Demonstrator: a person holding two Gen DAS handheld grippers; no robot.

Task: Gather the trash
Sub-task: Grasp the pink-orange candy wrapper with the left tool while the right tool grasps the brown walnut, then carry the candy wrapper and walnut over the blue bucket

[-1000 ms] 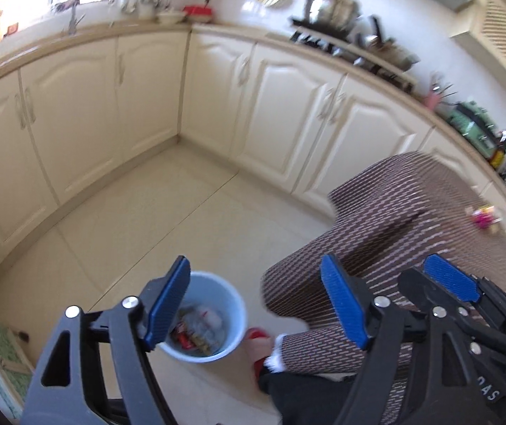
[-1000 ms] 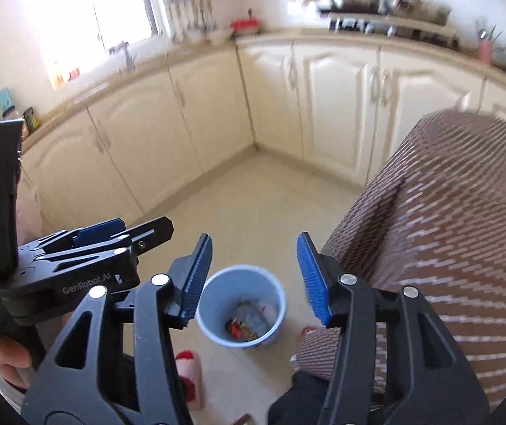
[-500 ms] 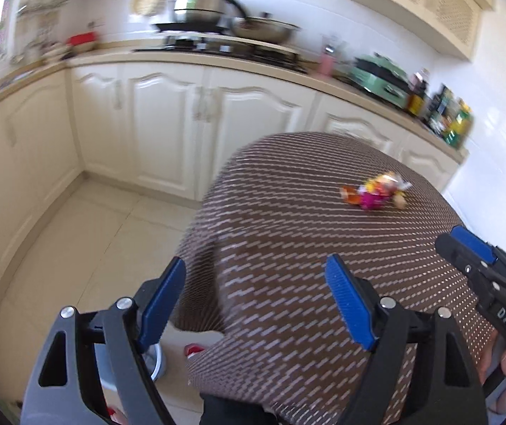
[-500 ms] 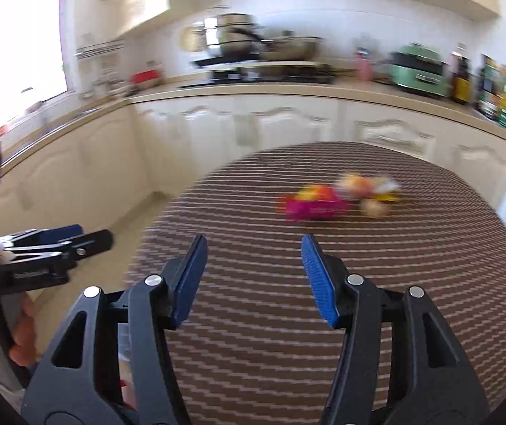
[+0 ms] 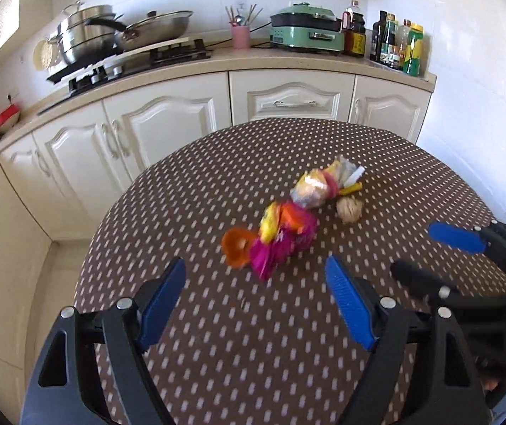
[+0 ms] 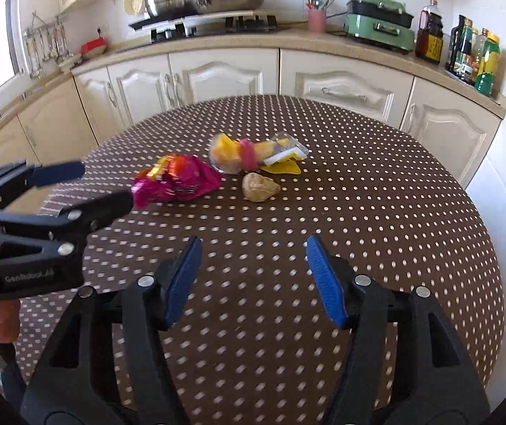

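Trash lies mid-table on the brown dotted tablecloth (image 5: 253, 336): a crumpled magenta and orange wrapper (image 5: 281, 241) (image 6: 178, 179), a clear bag with yellow contents (image 5: 320, 187) (image 6: 246, 154), a beige crumpled lump (image 5: 349, 209) (image 6: 260, 186) and an orange round piece (image 5: 237, 246). My left gripper (image 5: 254, 283) is open and empty, just short of the magenta wrapper; it also shows in the right wrist view (image 6: 93, 187). My right gripper (image 6: 253, 260) is open and empty, nearer the table's front, and shows in the left wrist view (image 5: 430, 251).
Cream kitchen cabinets (image 5: 168, 120) curve behind the table. The counter holds a stove with pans (image 5: 118, 35), a pink utensil cup (image 5: 240, 35), a green cooker (image 5: 306, 32) and several bottles (image 5: 394, 42). Floor lies left of the table edge (image 5: 86, 248).
Both grippers swung up from the blue bin on the floor to the tabletop and moved closer to the trash. Both stayed open and empty.
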